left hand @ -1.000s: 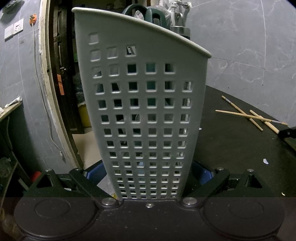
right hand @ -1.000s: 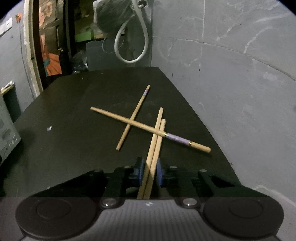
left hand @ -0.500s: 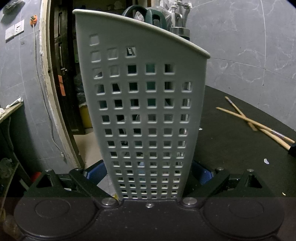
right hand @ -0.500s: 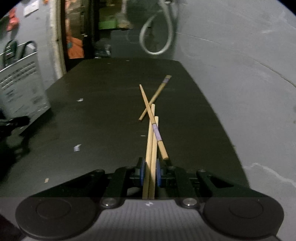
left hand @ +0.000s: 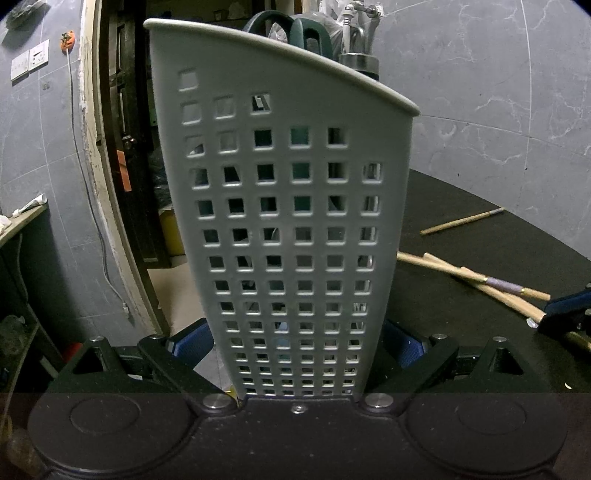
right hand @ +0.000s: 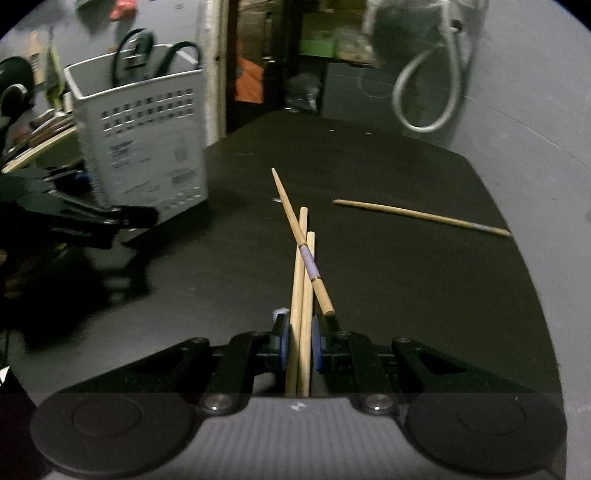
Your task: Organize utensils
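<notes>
My left gripper [left hand: 297, 343] grips the base of a tall grey perforated utensil basket [left hand: 295, 206], one blue pad on each side. Dark green scissor handles [left hand: 280, 29] and a metal utensil [left hand: 358, 59] stick out of its top. My right gripper [right hand: 300, 339] is shut on a pair of plain wooden chopsticks [right hand: 303, 295] that point forward over the black table [right hand: 369, 166]. A third chopstick with a purple band [right hand: 309, 264] rests slantwise across the pair. Another banded chopstick [right hand: 421, 216] lies alone to the right. The basket [right hand: 144, 147] stands at the left in the right wrist view.
A grey wall borders the table on the right, with a looped hose [right hand: 428, 92] hanging at the back. A dark doorway [left hand: 122, 147] opens behind the basket. The table's left edge runs just under the basket.
My right gripper has swung left and rolled with the pair of chopsticks, dragging the purple-banded one along. The basket has come into its view. My left gripper and the basket stayed still.
</notes>
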A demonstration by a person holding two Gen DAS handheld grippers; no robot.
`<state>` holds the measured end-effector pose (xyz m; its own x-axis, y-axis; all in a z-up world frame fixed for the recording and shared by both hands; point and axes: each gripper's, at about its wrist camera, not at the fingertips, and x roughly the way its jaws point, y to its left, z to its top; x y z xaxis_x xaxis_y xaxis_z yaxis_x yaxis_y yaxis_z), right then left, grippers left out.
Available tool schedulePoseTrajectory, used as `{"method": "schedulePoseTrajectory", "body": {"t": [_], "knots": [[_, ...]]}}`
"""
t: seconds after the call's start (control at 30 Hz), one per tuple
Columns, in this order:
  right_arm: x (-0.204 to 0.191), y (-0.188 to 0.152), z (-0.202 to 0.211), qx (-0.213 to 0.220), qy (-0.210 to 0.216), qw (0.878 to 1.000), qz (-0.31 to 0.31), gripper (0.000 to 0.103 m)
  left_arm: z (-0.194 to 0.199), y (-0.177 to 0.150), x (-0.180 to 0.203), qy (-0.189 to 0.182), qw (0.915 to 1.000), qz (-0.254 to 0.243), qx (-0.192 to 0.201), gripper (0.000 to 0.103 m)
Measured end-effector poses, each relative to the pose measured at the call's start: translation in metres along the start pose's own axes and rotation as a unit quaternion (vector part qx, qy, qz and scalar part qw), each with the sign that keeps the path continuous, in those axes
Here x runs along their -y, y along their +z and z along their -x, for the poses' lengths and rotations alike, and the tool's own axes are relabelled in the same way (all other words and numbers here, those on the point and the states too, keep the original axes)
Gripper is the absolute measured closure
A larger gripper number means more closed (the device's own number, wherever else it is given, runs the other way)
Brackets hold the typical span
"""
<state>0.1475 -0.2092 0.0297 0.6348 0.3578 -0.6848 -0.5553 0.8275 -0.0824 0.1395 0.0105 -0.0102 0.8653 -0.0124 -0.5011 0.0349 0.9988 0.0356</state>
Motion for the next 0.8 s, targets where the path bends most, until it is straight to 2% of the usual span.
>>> {"method": "schedulePoseTrajectory", "body": {"t": [0.1, 0.33, 0.43, 0.53, 0.8], "knots": [[0.000, 0.000, -0.001, 0.002, 0.007, 1.000, 0.003, 0.087, 0.000, 0.000, 0.000, 0.000, 1.0000, 0.000, 0.000, 0.005], [0.005, 0.002, 0.003, 0.017, 0.002, 1.000, -0.006, 0.075, 0.000, 0.000, 0.000, 0.000, 1.0000, 0.000, 0.000, 0.005], [0.007, 0.002, 0.001, 0.011, 0.000, 1.000, -0.008, 0.075, 0.000, 0.000, 0.000, 0.000, 1.0000, 0.000, 0.000, 0.005], [0.012, 0.001, 0.006, 0.018, -0.002, 1.000, -0.020, 0.069, 0.000, 0.000, 0.000, 0.000, 1.0000, 0.000, 0.000, 0.005], [0.013, 0.012, 0.005, 0.029, 0.004, 1.000, -0.010, 0.068, 0.000, 0.000, 0.000, 0.000, 1.0000, -0.003, -0.001, 0.005]]}}
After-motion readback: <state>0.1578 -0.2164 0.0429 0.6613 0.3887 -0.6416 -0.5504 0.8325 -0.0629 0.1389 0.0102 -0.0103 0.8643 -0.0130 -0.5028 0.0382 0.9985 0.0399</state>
